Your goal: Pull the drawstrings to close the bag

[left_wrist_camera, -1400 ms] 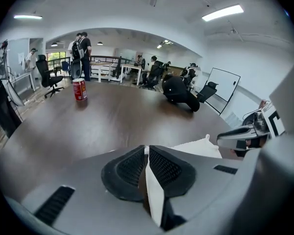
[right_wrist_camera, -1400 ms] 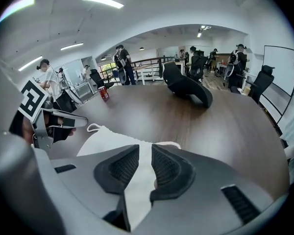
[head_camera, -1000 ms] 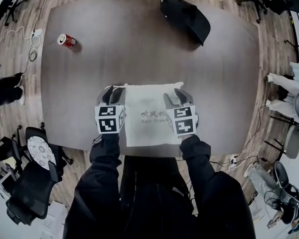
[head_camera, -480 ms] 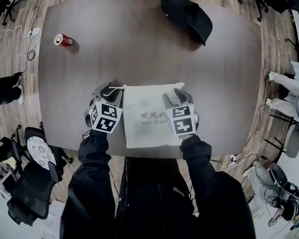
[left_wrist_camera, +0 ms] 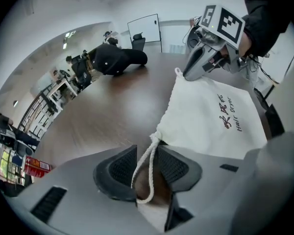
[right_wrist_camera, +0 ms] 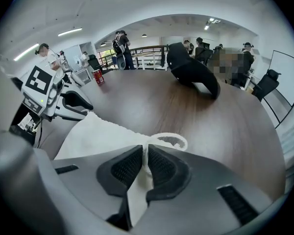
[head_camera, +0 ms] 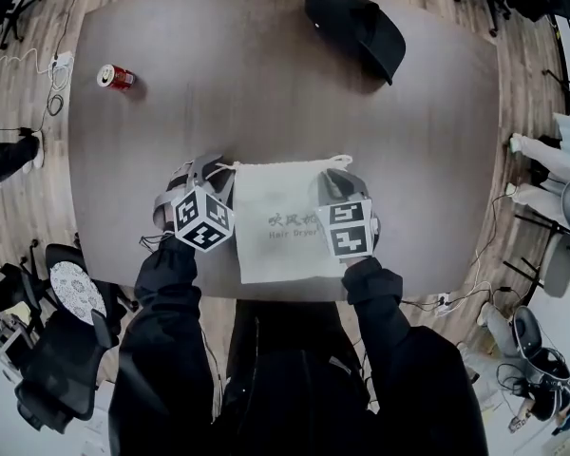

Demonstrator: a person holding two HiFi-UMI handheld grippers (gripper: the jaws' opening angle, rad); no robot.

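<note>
A white drawstring bag (head_camera: 280, 221) with printed lettering lies flat near the table's front edge. My left gripper (head_camera: 214, 171) is at the bag's top left corner. In the left gripper view its jaws (left_wrist_camera: 146, 151) have just been closing and stand apart, with the left cord loop (left_wrist_camera: 146, 173) lying loose between the pads. My right gripper (head_camera: 334, 180) is at the top right corner. Its jaws (right_wrist_camera: 145, 151) have just been closing and are shut on the right drawstring where it leaves the bag's mouth. The rest of that loop (right_wrist_camera: 170, 141) lies on the table beyond the tips.
A black cap (head_camera: 353, 28) lies at the far right of the brown table (head_camera: 266, 93), and a red can (head_camera: 114, 76) lies at the far left. Office chairs, cables and seated people surround the table.
The left gripper has rolled about its own line, its marker cube now standing on a corner, and shifted slightly left. The right gripper has stayed in place.
</note>
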